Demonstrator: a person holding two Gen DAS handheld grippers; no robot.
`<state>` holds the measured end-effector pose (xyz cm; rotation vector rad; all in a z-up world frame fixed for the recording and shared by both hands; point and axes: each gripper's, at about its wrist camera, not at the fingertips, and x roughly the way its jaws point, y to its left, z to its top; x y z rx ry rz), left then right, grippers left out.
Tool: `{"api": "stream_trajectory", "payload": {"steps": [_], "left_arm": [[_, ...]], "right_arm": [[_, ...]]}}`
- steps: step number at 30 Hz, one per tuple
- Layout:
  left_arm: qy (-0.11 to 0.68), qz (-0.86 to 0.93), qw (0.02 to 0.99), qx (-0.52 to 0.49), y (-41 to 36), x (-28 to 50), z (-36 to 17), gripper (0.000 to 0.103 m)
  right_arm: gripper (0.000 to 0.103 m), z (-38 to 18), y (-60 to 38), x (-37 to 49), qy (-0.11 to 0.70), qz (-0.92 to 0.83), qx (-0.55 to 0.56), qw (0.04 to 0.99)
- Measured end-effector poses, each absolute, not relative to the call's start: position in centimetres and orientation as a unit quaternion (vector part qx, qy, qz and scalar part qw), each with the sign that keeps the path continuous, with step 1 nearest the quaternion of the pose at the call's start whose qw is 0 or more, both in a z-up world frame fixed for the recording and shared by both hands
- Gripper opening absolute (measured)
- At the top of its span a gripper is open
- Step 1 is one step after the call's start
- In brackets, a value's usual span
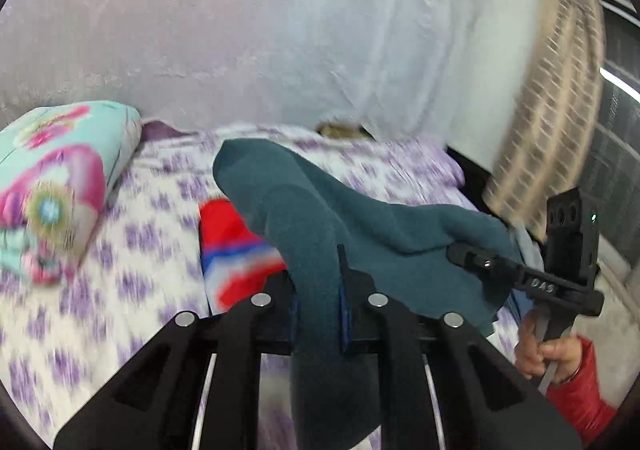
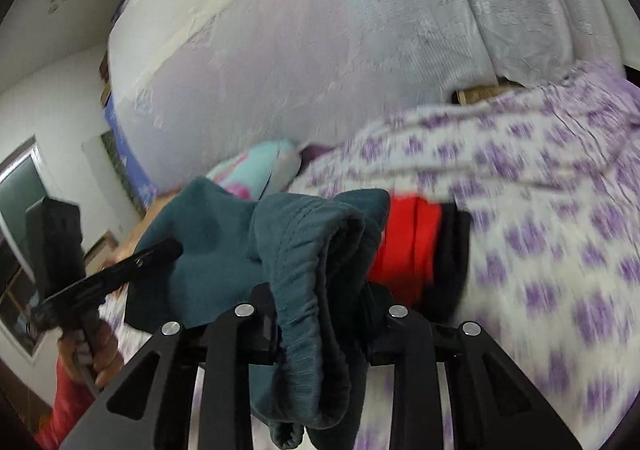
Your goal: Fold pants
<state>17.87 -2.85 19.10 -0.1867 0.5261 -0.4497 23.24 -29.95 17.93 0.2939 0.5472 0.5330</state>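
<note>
Teal pants [image 1: 320,210] held up over the bed [image 1: 120,290], pinched by both tongs.

The left gripper [image 1: 320,290] clamps one fold of the pants above the bed's purple-flowered sheet; the right gripper [image 2: 320,314] nips the bunched waistband beside it. Both point slightly downward, each held by a red-sleeved hand [image 1: 548,358]. A red garment [image 2: 408,250] lies on the bed beneath the pants.
</note>
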Motion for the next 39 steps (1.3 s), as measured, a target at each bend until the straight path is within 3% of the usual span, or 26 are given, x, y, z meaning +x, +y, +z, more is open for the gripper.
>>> {"api": "stream_trajectory", "payload": {"steps": [2, 3, 5, 8, 9, 10, 12, 14, 17, 20, 21, 22, 23, 25, 28, 32, 36, 39], "left_arm": [[0.266, -0.204, 0.936, -0.107, -2.3, 22.2, 18.7, 0.018], [0.286, -0.195, 0.931, -0.115, -2.2, 24.9, 17.3, 0.02], [0.326, -0.158, 0.924, -0.121, -2.1, 28.3, 13.8, 0.042], [0.382, -0.11, 0.906, -0.142, -1.3, 31.3, 6.8, 0.048], [0.368, -0.131, 0.903, -0.182, -0.3, 30.8, 5.2, 0.052], [0.362, -0.131, 0.9, -0.206, 0.4, 30.4, 4.6, 0.062], [0.366, -0.14, 0.893, -0.222, 1.4, 30.2, 5.4, 0.06], [0.314, -0.123, 0.914, -0.226, 2.4, 28.6, 7.9, 0.063], [0.296, -0.14, 0.919, -0.218, 1.6, 27.4, 9.7, 0.072], [0.334, -0.138, 0.917, -0.169, -0.9, 28.5, 8.3, 0.074], [0.359, -0.107, 0.919, -0.126, -2.1, 29.3, 7.0, 0.078], [0.372, -0.087, 0.919, -0.098, -2.7, 29.9, 5.5, 0.092], [0.365, -0.076, 0.922, -0.104, -2.4, 29.8, 4.6, 0.099], [0.364, -0.091, 0.913, -0.163, -0.6, 29.0, 4.7, 0.097], [0.293, -0.084, 0.933, -0.191, 1.0, 25.3, 7.1, 0.098], [0.287, -0.038, 0.948, -0.13, -0.6, 19.7, 6.2, 0.098], [0.321, -0.035, 0.946, -0.036, -4.4, 14.8, 5.0, 0.098], [0.279, -0.011, 0.96, 0.005, -6.1, 10.0, 6.2, 0.098]], "right_arm": [[0.033, 17.3, -29.3, 28.2, 0.263, 0.239, 0.146, 0.923], [0.041, 16.3, -29.0, 30.7, 0.27, 0.22, 0.137, 0.928], [0.046, 12.7, -28.5, 35.3, 0.303, 0.168, 0.112, 0.931], [0.072, 7.9, -30.4, 37.1, 0.293, 0.143, 0.163, 0.931], [0.072, 8.1, -30.9, 37.1, 0.3, 0.152, 0.163, 0.927], [0.072, 9.0, -31.0, 36.9, 0.298, 0.158, 0.153, 0.929], [0.072, 12.3, -31.5, 34.4, 0.225, 0.14, 0.139, 0.954], [0.072, 14.7, -31.4, 31.7, 0.157, 0.119, 0.129, 0.972], [0.072, 15.8, -29.4, 30.6, 0.129, 0.104, 0.063, 0.984], [0.072, 13.3, -27.7, 33.2, 0.191, 0.075, 0.011, 0.979], [0.079, 11.3, -27.6, 35.2, 0.237, 0.059, -0.002, 0.97], [0.082, 9.9, -28.0, 36.4, 0.263, 0.062, 0.004, 0.963], [0.088, 8.5, -29.5, 36.9, 0.261, 0.075, 0.055, 0.961], [0.088, 9.3, -30.4, 36.4, 0.261, 0.096, 0.089, 0.956], [0.092, 12.9, -30.9, 31.8, 0.171, 0.089, 0.094, 0.977], [0.096, 11.5, -30.3, 26.1, 0.129, 0.071, 0.093, 0.985], [0.099, 8.8, -26.2, 22.0, 0.176, 0.051, -0.03, 0.983], [0.099, 8.5, -25.3, 18.2, 0.168, 0.021, -0.062, 0.984]]}}
